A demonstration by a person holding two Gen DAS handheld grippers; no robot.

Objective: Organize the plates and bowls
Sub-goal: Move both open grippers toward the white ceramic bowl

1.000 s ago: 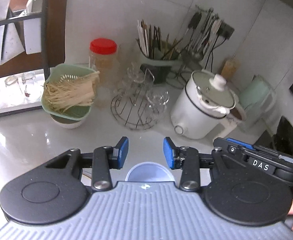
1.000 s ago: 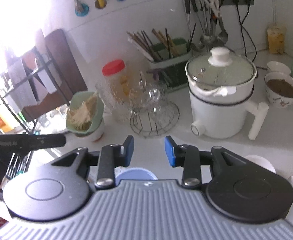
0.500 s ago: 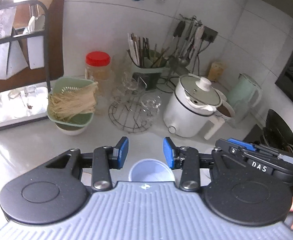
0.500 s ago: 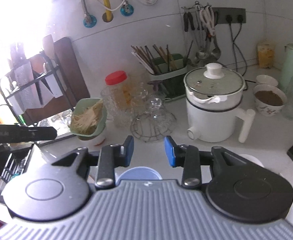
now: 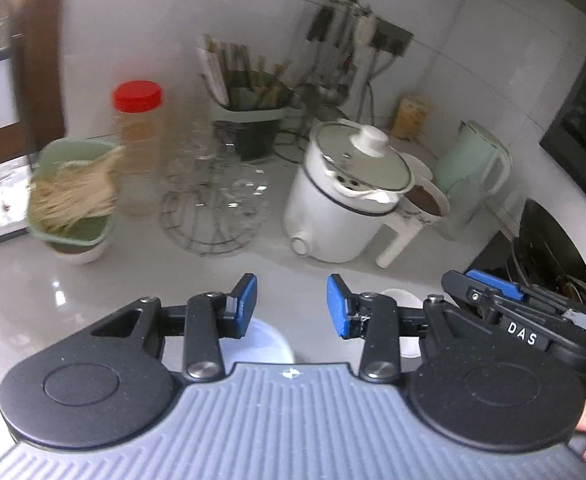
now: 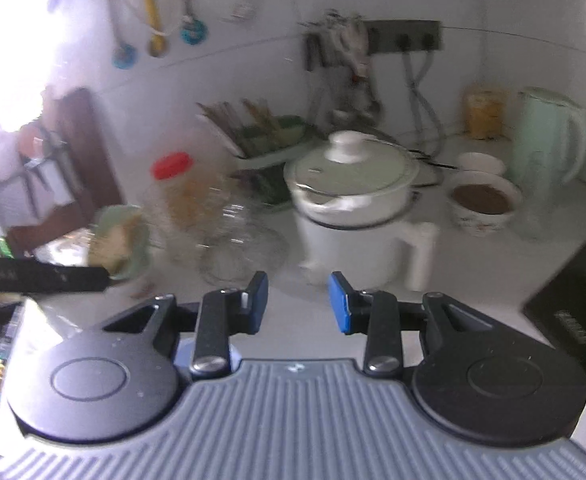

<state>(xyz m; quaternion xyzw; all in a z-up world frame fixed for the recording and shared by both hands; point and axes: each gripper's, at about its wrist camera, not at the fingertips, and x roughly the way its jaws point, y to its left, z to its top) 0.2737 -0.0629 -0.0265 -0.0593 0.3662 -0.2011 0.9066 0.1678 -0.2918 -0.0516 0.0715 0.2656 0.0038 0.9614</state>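
My left gripper (image 5: 291, 305) is open and empty above the white counter. A pale blue bowl (image 5: 267, 345) sits on the counter just under its left finger, partly hidden. A small white bowl (image 5: 400, 298) shows behind its right finger. My right gripper (image 6: 298, 301) is open and empty; the blue bowl's rim (image 6: 235, 354) peeks out under its left finger. A bowl of brown contents (image 6: 482, 203) and a small white bowl (image 6: 480, 163) stand at the back right. The right gripper also shows in the left wrist view (image 5: 493, 294).
A white electric pot (image 5: 345, 196) stands mid-counter with a wire rack of glasses (image 5: 213, 204), a green colander of noodles (image 5: 75, 196), a red-lidded jar (image 5: 137, 128), a utensil holder (image 5: 249, 112) and a green kettle (image 6: 545, 136). A black stove (image 6: 577, 308) lies right.
Both views have swung to the right and blurred. The blue bowl has shifted left under the fingers, and a small white bowl has come into the left wrist view. Both grippers stay open.
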